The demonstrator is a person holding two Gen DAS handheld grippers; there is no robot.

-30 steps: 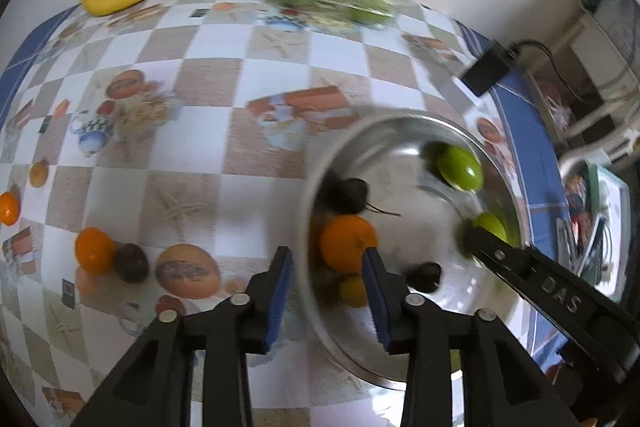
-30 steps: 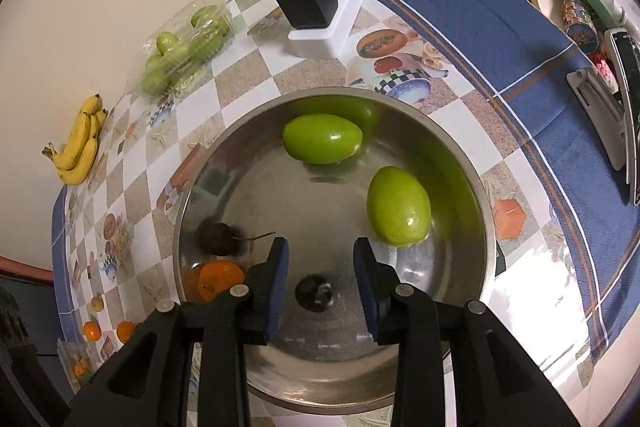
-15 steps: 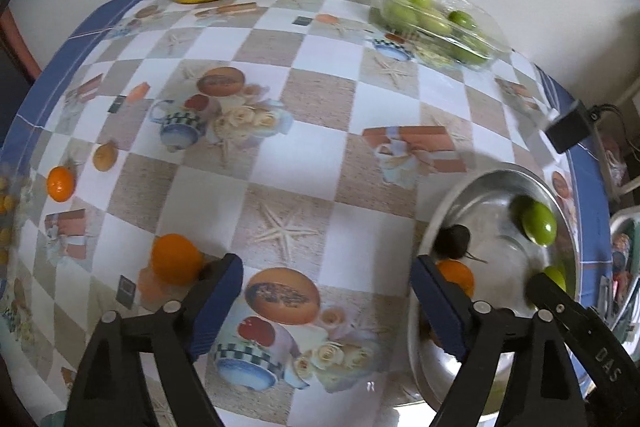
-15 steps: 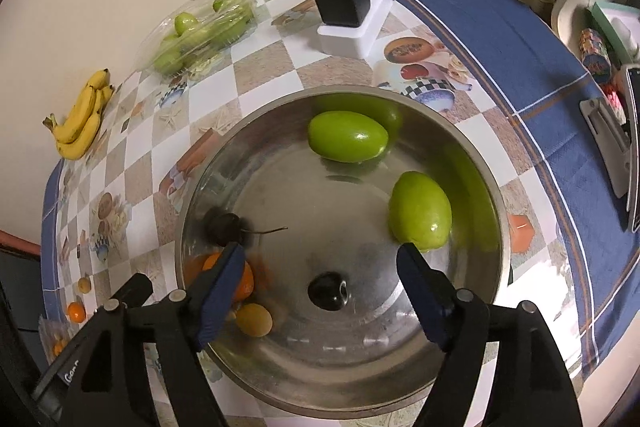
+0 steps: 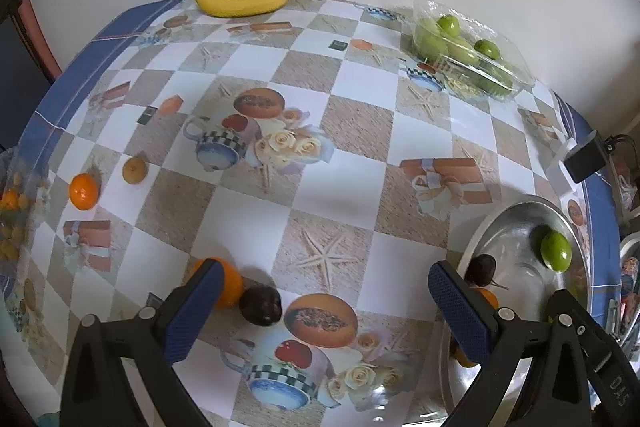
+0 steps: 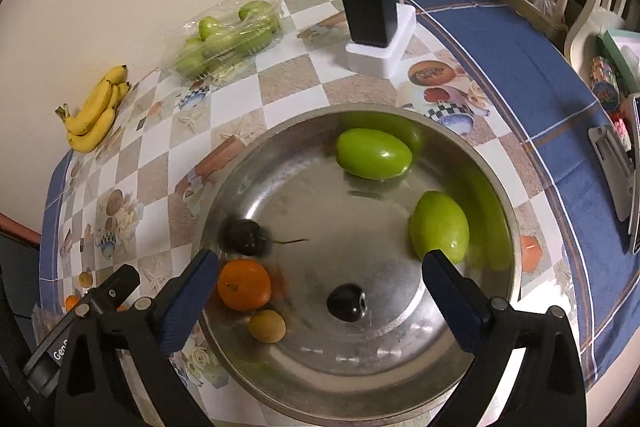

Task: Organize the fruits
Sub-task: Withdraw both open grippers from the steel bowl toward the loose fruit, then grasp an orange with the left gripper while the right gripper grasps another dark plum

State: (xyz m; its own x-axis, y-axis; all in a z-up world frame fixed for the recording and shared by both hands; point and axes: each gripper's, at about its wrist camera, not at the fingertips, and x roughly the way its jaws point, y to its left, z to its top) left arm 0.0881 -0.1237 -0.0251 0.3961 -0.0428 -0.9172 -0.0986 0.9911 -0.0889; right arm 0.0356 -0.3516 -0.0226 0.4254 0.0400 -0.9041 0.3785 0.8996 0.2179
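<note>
left wrist: left gripper (image 5: 320, 301) fingers just spread wide, empty, over bench (image 5: 320, 187); orange (image 5: 228, 287) touching dark fruit (image 5: 261, 305) near left finger.
right wrist: right gripper (image 6: 320, 289) fingers just spread wide, empty, above steel bowl (image 6: 400, 379); small dark fruit (image 6: 346, 302) lies between them.

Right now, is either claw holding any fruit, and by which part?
Nothing is held. The left claw and right claw have just been opening and stand wide, pads touching no fruit.

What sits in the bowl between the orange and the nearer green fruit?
In the right wrist view, one small dark fruit lies between the orange and the green fruit; otherwise bare bowl floor.
</note>
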